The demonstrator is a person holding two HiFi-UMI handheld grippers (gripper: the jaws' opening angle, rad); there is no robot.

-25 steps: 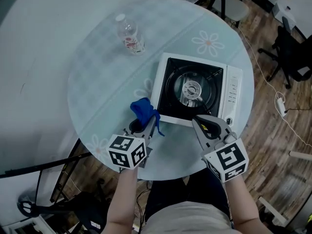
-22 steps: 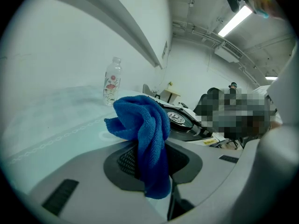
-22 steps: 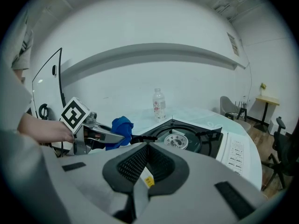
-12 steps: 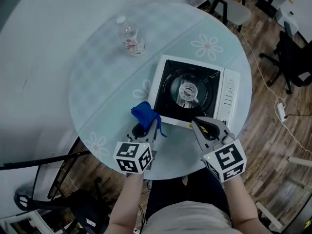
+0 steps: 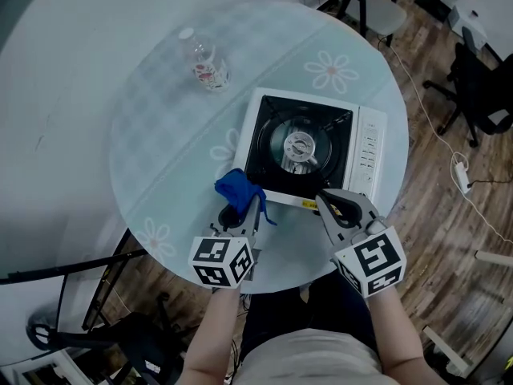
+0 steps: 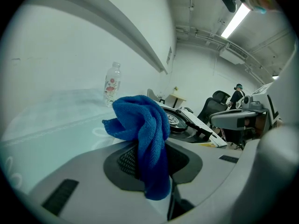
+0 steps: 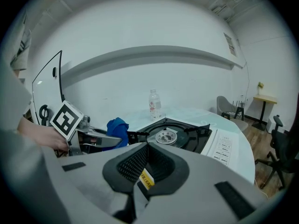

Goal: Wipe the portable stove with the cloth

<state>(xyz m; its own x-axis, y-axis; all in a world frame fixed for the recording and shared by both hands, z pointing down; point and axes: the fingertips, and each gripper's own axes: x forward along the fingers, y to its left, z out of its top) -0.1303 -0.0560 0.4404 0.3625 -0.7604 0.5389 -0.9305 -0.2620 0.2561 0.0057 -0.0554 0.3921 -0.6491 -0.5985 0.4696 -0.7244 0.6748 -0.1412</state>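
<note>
the stove's (image 5: 369,147) near edge is partly covered by the right gripper (image 5: 341,203). the cloth's (image 6: 145,134) lower end is buried between the left gripper's (image 5: 240,212) jaws. the bottle's (image 5: 204,64) label, seemingly floral, is too small to be read.

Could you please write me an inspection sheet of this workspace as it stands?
Surface: round glass table, daisy print.
Job's things: portable stove on the table, no pot on it; blue cloth bunched beside its near left corner.
Clutter: plastic bottle, upright, apart from the stove.
Grippers: left gripper shut on the cloth; right gripper shut, empty, at the stove's near edge.
Cables: power strip with cord on the floor, right.
Surroundings: wooden floor, office chairs.
</note>
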